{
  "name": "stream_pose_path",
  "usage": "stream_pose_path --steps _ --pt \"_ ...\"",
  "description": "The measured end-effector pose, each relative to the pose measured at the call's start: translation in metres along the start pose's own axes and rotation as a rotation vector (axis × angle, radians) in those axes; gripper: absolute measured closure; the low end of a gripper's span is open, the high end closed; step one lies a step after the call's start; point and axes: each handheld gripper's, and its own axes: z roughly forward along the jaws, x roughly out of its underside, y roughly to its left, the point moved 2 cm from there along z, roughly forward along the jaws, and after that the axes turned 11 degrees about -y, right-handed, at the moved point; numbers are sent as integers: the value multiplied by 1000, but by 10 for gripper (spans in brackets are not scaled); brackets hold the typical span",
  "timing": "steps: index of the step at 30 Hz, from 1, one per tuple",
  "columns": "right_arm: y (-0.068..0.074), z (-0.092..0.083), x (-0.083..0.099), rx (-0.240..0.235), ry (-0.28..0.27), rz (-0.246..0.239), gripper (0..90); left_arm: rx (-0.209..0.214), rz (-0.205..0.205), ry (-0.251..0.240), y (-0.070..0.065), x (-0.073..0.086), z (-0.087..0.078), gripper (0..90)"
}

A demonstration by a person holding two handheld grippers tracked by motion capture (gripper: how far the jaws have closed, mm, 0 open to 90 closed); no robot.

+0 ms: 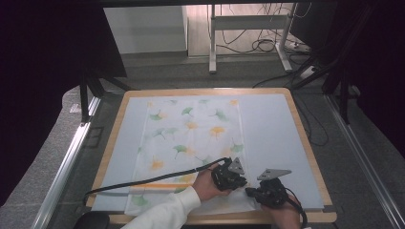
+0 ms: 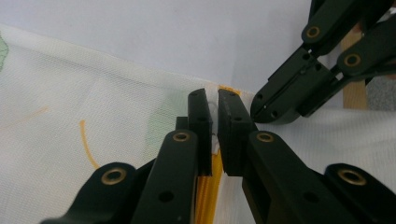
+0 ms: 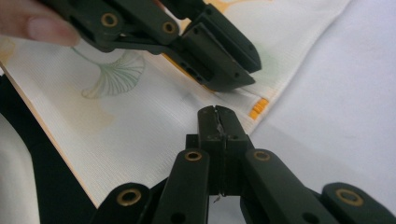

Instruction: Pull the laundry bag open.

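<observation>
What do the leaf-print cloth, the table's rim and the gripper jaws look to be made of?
Leaf-print cloth: thin woven fabric, matte; a fine grid weave shows in the left gripper view. Table rim: pale wood or wood-look laminate, smooth. Left hand-held gripper and right hand-held gripper: matte black, probably plastic or coated metal, with brass-coloured pivot rings.

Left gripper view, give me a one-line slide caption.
Left gripper pinches the leaf-print cloth at its edge, right gripper close beside.

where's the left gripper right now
In the high view the left gripper sits at the near right corner of the ginkgo-print cloth, pinching its edge, beside the right gripper.
</observation>
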Motion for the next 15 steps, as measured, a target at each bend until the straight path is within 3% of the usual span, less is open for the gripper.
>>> stream_pose_path --steps 15 --pt "-4 0 1 -16 -2 49 895 -8 44 34 -1 2 -5 853"
